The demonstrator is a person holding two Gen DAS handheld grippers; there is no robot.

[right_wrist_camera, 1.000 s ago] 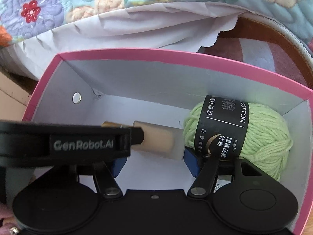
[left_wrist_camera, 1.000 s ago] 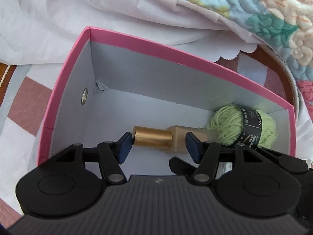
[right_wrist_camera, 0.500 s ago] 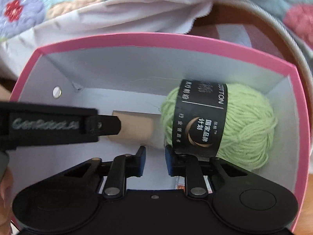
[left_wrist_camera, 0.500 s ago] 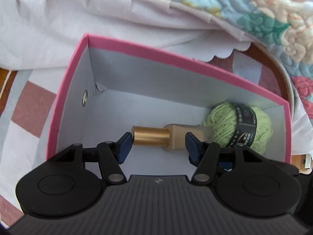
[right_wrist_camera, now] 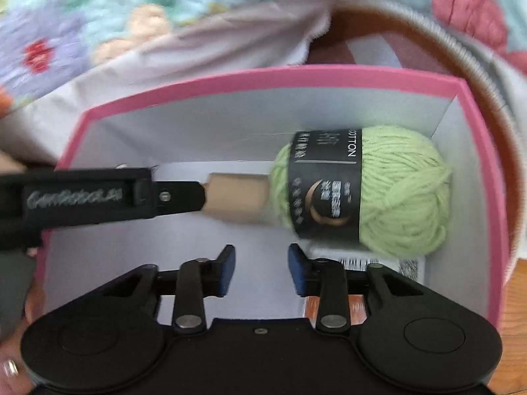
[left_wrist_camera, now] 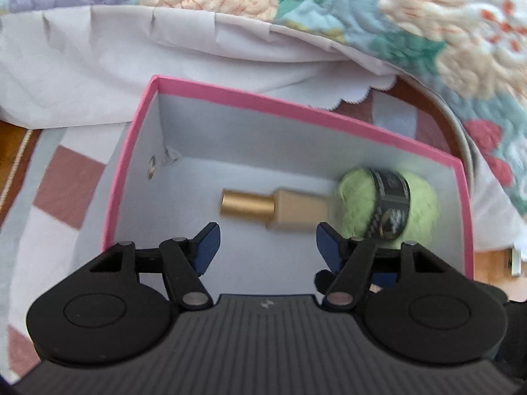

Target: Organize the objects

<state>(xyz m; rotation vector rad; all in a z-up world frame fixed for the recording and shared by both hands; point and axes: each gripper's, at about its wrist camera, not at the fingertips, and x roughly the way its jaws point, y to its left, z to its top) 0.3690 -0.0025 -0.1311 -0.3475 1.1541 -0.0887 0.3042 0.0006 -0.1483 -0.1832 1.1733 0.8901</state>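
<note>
A pink box (left_wrist_camera: 296,107) with a pale inside holds a gold-capped beige bottle (left_wrist_camera: 273,207) lying on its side and a green yarn ball (left_wrist_camera: 388,207) with a black label at its right. My left gripper (left_wrist_camera: 266,247) is open and empty, above the box's near part, short of the bottle. My right gripper (right_wrist_camera: 262,268) is open and empty, above the box (right_wrist_camera: 263,80) floor, near the yarn ball (right_wrist_camera: 395,187). The bottle (right_wrist_camera: 237,197) shows partly behind the left gripper's black arm (right_wrist_camera: 92,197).
A white cloth (left_wrist_camera: 164,56) and a flowered quilt (left_wrist_camera: 411,16) lie behind the box. A checked tablecloth (left_wrist_camera: 62,181) is at the left. A white printed card (right_wrist_camera: 362,261) lies under the yarn ball.
Both grippers have pulled back and up from the box. My right gripper narrowed, then partly reopened. My left gripper stayed open, the bottle left lying on the box floor.
</note>
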